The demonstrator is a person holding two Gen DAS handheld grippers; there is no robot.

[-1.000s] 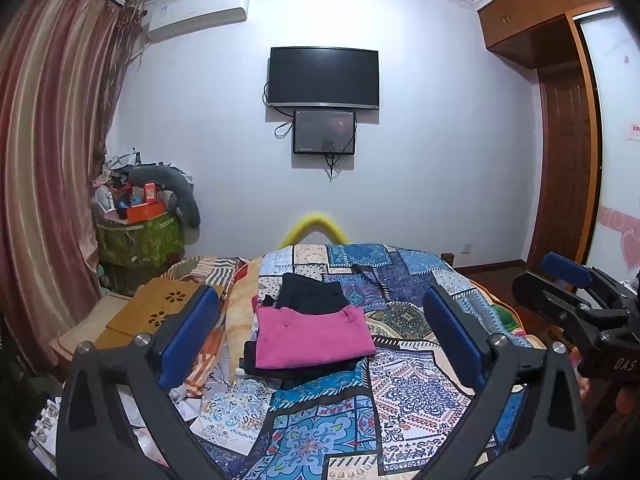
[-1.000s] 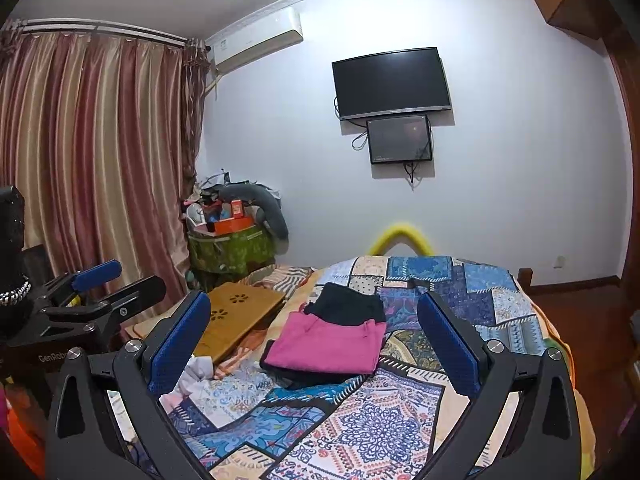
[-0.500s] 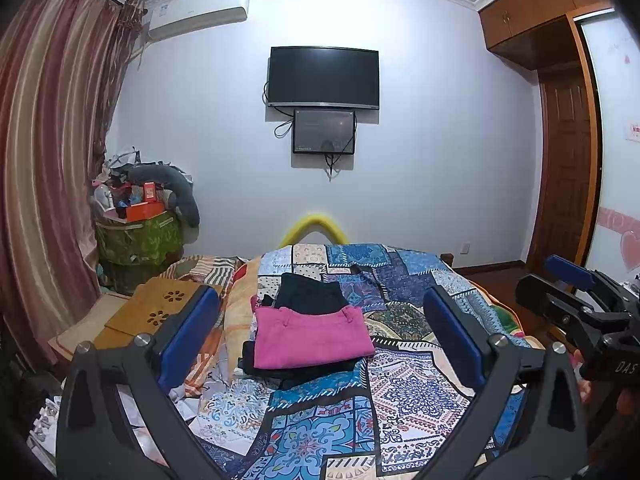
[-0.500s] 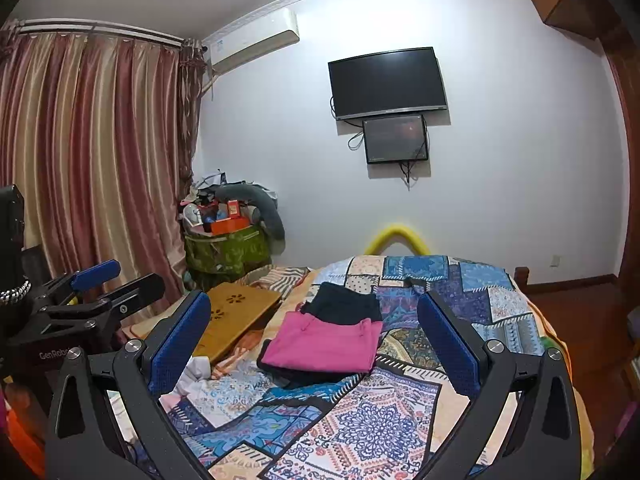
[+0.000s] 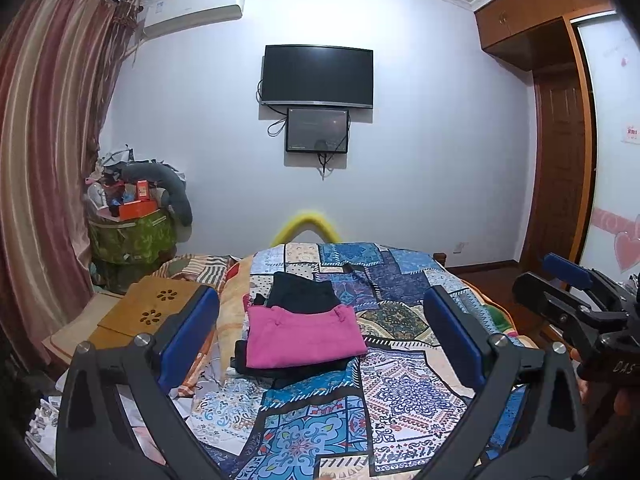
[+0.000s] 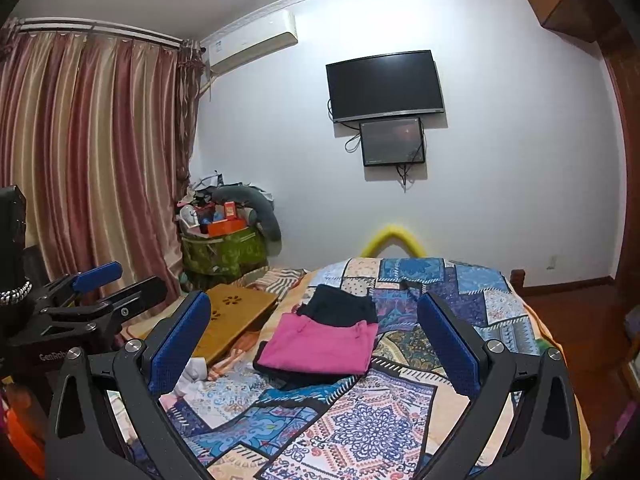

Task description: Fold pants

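Left wrist view, left tongs (image 5: 320, 340) spread wide apart and empty above the patchwork bed (image 5: 400, 392), folded pink pants (image 5: 300, 338) lying on dark garments (image 5: 302, 292) (a small stack), right wrist view, right tongs (image 6: 314, 340) likewise apart, pink pants (image 6: 320, 344) mid-bed, wooden tray (image 6: 236, 312) just beside.

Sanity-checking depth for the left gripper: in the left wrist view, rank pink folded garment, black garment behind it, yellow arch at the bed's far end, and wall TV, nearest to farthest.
From the left gripper, open and holding nothing:
1. Pink folded garment, centre of the bed, between the fingers.
2. Black garment, just behind the pink one.
3. Yellow arch, at the bed's far end.
4. TV, high on the back wall.
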